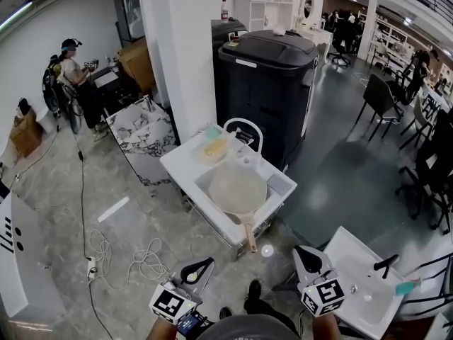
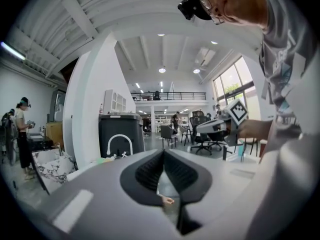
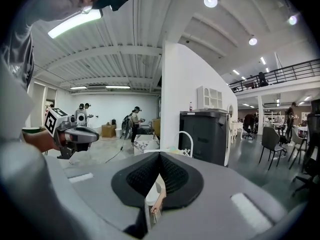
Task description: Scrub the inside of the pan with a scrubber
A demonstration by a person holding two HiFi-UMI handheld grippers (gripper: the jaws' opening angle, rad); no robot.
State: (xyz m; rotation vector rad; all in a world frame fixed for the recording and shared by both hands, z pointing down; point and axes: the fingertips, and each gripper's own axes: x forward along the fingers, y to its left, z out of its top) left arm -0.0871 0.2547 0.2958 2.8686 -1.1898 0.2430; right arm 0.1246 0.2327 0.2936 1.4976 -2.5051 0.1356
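Beige round pan (image 1: 238, 190), wooden handle (image 1: 250, 236), in white sink counter (image 1: 182, 165): probably rigid, weighty, slick; I'd take the handle. My left gripper (image 1: 207, 263), right gripper (image 1: 306, 251): jaws together, empty.

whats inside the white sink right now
A pale round pan lies in the sink, its wooden handle poking over the near rim. The pan covers most of the basin floor, so anything under it is hidden.
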